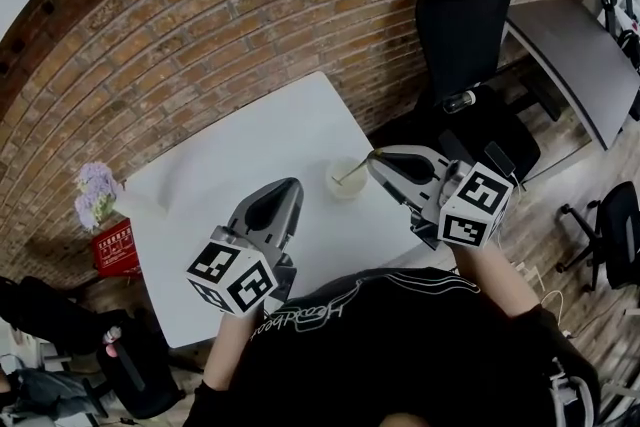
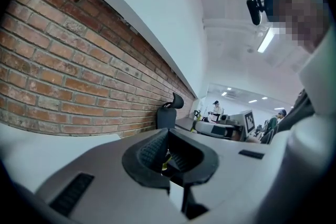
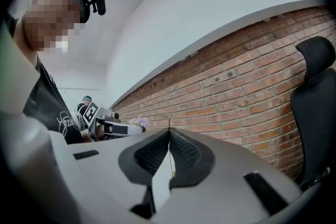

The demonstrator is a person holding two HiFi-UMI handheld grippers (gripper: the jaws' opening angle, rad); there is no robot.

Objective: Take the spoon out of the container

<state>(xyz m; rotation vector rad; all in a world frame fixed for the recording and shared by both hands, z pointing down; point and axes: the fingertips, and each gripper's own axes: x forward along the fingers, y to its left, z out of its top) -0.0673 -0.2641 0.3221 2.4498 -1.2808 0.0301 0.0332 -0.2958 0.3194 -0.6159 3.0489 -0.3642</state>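
Observation:
A small pale container (image 1: 347, 181) stands on the white table (image 1: 250, 150) near its right front part. A thin spoon (image 1: 355, 172) leans out of it toward the right. My right gripper (image 1: 374, 158) is shut on the spoon's upper end, just right of the container's rim. In the right gripper view the slim handle (image 3: 169, 124) sticks up from between the closed pads of the right gripper (image 3: 169, 147). My left gripper (image 1: 289, 187) hovers over the table left of the container, apart from it. The left gripper (image 2: 164, 159) has its jaws together and holds nothing.
Purple flowers (image 1: 95, 190) beside a red box (image 1: 116, 246) sit off the table's left corner. A black office chair (image 1: 468, 15) stands close behind the table's right side, with a grey desk (image 1: 580, 55) beyond. A brick wall (image 1: 200, 25) runs behind the table.

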